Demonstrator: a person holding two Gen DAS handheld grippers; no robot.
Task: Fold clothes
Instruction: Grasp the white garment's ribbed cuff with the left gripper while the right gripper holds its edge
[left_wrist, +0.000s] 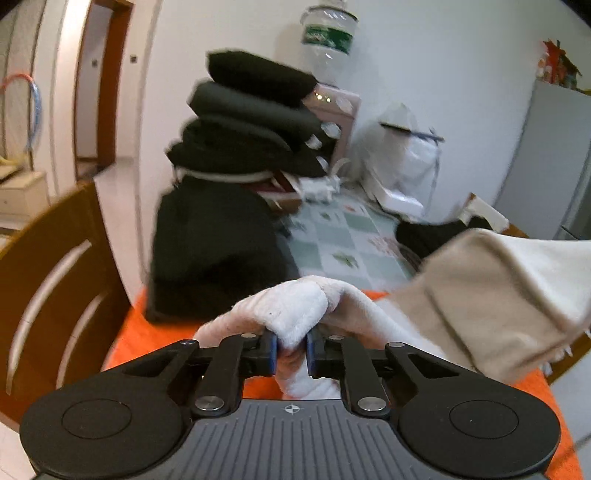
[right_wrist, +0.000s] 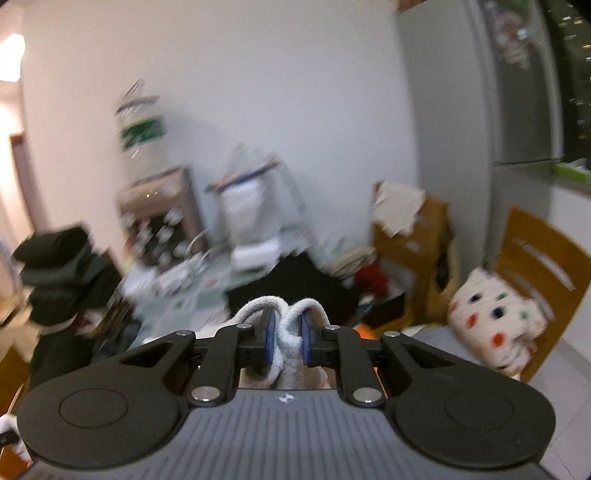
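My left gripper (left_wrist: 291, 349) is shut on a bunched edge of a white fleecy garment (left_wrist: 295, 306), held above an orange cloth (left_wrist: 147, 332) on the table. The garment runs right into a raised beige and cream fold (left_wrist: 491, 295). My right gripper (right_wrist: 287, 341) is shut on another bunch of the same white garment (right_wrist: 291, 314), lifted above the table. The right wrist view is blurred by motion.
A stack of folded black clothes (left_wrist: 251, 110) sits on a black bundle (left_wrist: 214, 243) at the table's left. A water dispenser (left_wrist: 328, 44), white bags (left_wrist: 406, 162), a fridge (left_wrist: 554, 158) and wooden chairs (left_wrist: 55, 266) stand around. A spotted cushion (right_wrist: 495, 317) lies on a chair at right.
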